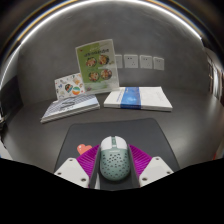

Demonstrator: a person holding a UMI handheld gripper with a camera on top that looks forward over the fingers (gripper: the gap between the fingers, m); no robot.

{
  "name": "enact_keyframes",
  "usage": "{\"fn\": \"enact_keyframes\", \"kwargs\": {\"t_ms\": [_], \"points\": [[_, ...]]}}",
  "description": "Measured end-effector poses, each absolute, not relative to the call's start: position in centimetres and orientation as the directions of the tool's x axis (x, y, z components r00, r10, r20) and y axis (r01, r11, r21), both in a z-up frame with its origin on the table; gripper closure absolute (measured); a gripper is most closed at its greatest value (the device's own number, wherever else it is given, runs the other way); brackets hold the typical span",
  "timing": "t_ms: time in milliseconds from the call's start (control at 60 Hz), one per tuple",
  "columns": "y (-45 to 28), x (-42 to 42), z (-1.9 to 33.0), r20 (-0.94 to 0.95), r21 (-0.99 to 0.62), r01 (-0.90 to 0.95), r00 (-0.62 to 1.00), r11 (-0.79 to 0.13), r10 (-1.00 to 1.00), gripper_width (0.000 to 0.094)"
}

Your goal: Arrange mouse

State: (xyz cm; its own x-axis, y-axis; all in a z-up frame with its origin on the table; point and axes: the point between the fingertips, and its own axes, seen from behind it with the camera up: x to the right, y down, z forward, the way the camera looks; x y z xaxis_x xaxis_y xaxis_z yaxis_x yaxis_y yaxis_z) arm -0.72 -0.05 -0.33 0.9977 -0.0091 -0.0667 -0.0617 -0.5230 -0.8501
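Leftmost, a booklet [70, 107] lies on the table [30, 125], with a blue-and-white box [138, 98] to its right. Nearer, the gripper [113, 170] is spread, its purple pads [85, 157] flanking a white mouse [113, 160] resting on a dark mat [115, 128] between them.

Two fingers [113, 170] of the hand-held gripper are seen, one at each side. Each finger is formed of a pale, whitish, flat-faced outer block with angular, wedge-like ends, and a small dark dot, possibly a screw hole, is carried on the outer face. The inner face of each finger is covered by a magenta pad [88, 157] marked with a fine darker grid or ribbed pattern. The pads are cut as slanting strips that narrow toward the fingertips. No hand, sleeve or cable can be made out.
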Motion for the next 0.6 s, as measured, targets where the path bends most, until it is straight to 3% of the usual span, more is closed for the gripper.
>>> {"fn": "enact_keyframes", "kwargs": {"t_ms": [100, 117, 133, 200, 267, 383, 600], "points": [[-0.8, -0.7, -0.4, -0.093, -0.833, -0.082, 0.996, -0.547, -0.007, 0.038], [-1.3, -0.8, -0.2, -0.1, -0.831, -0.082, 0.995, -0.551, 0.003, 0.0304], [-1.5, -0.8, -0.1, -0.107, -0.831, -0.084, 0.994, -0.55, 0.009, 0.0302], [-2.4, -1.1, 1.5, -0.143, -0.85, -0.106, 0.989, -0.515, 0.034, 0.004], [-3.6, -0.7, 3.6, -0.158, -0.876, -0.124, 0.987, -0.467, 0.035, 0.009], [-7.6, 0.5, 6.3, -0.158, -0.893, -0.135, 0.987, -0.43, 0.018, 0.0095], [-17.9, 6.1, 7.1, -0.108, -0.898, -0.156, 0.985, -0.411, -0.137, 0.0101]]}}
